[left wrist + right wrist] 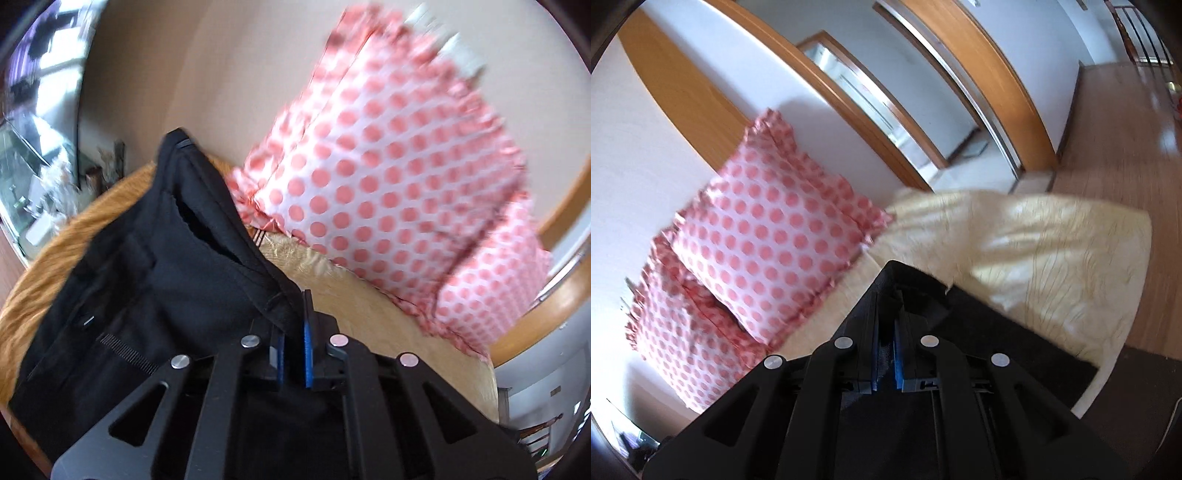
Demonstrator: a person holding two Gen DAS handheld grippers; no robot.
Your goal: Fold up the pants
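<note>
The black pants [155, 280] hang lifted over the bed, with the waistband, a pocket opening and the zip showing in the left wrist view. My left gripper [293, 325] is shut on the waistband edge, its blue pads pinching the cloth. In the right wrist view my right gripper [886, 325] is shut on another part of the pants [979, 332], black cloth pinched between the blue pads and trailing to the right over the bed.
Two pink polka-dot pillows [388, 192] [768, 236] lean on the wall at the head of the bed. A cream bedspread [1034, 251] and an orange blanket [74, 236] cover the bed. Wooden door frames [979, 74] and wooden floor [1126, 147] lie beyond.
</note>
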